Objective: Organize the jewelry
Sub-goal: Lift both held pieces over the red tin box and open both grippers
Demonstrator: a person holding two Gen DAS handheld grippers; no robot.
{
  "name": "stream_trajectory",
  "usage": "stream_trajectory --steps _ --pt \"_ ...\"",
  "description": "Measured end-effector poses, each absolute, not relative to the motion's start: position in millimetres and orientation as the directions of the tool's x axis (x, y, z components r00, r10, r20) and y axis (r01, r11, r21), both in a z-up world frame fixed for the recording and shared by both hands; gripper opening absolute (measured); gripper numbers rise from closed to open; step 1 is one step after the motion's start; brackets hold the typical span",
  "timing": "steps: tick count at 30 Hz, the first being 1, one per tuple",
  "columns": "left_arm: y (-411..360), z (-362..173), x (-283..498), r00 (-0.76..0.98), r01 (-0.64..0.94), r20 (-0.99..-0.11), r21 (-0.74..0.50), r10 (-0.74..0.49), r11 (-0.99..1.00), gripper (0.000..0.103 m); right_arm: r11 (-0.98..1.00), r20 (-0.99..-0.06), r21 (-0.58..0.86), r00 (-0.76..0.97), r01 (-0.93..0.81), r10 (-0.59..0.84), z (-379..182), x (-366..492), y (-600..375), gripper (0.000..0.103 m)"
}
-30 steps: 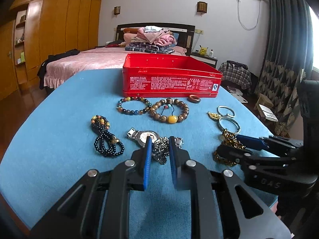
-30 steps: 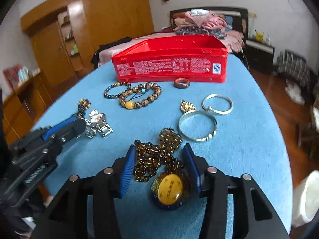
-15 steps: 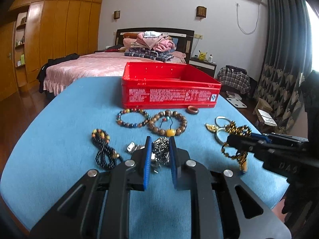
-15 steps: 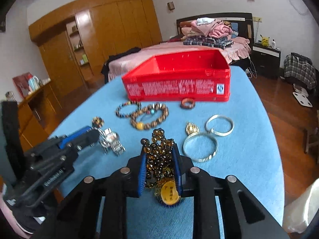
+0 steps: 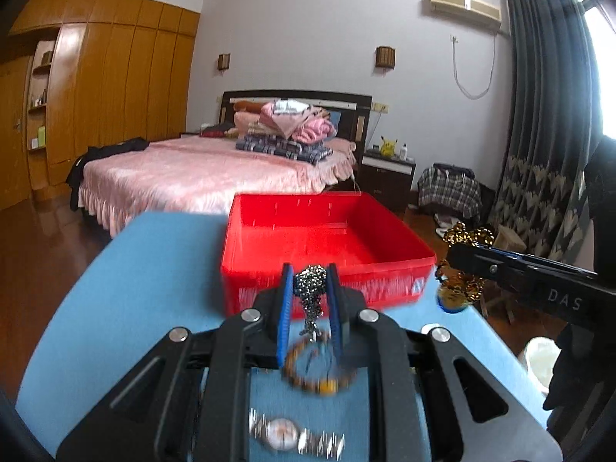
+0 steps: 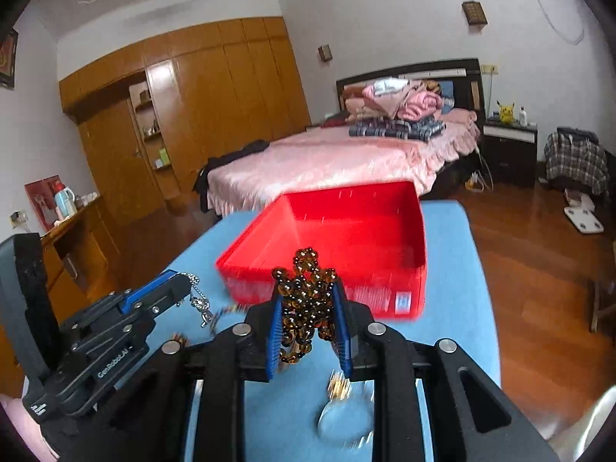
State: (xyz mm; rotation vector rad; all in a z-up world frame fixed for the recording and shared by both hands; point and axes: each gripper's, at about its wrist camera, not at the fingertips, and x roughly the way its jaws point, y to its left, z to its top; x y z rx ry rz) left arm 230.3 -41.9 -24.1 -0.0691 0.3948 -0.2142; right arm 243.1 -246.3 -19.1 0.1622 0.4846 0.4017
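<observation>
My left gripper [image 5: 310, 274] is shut on a silver chain necklace [image 5: 310, 288] and holds it in the air just in front of the open red box [image 5: 327, 238]. My right gripper [image 6: 306, 293] is shut on an amber bead necklace [image 6: 306, 300], also lifted before the red box [image 6: 338, 231]. The amber beads and yellow pendant [image 5: 456, 292] hang from the right gripper in the left wrist view. The left gripper and chain [image 6: 198, 300] show at the left of the right wrist view.
On the blue table [image 5: 134, 288] below lie a brown bead bracelet [image 5: 319, 373], a silver watch [image 5: 285, 433] and silver bangles [image 6: 346, 419]. A bed [image 5: 200, 177] stands behind the table.
Both grippers have risen off the table with their necklaces and moved forward toward the red box. The other jewelry now lies below and behind the fingers.
</observation>
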Motion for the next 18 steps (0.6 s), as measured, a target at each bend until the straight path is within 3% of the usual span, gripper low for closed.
stream_trajectory --steps 7,16,18 --pt "-54.4 -3.1 294.2 0.913 0.192 -0.341 -0.118 -0.222 0.974 0.015 0.903 -0.395 0.272 0.817 -0.332 0.419 -11.5 311.7 -244.7 0.023" --pt "-62.2 -28.5 357.4 0.873 0.181 -0.44 -0.11 -0.211 0.977 0.017 0.908 -0.472 0.291 0.781 -0.301 0.41 -45.4 360.3 -237.5 0.025" --pt "-58.8 -30.9 360.4 0.869 0.169 -0.451 -0.117 -0.204 0.979 0.029 0.915 -0.484 0.292 0.782 -0.279 0.393 -52.0 361.6 -238.8 0.033"
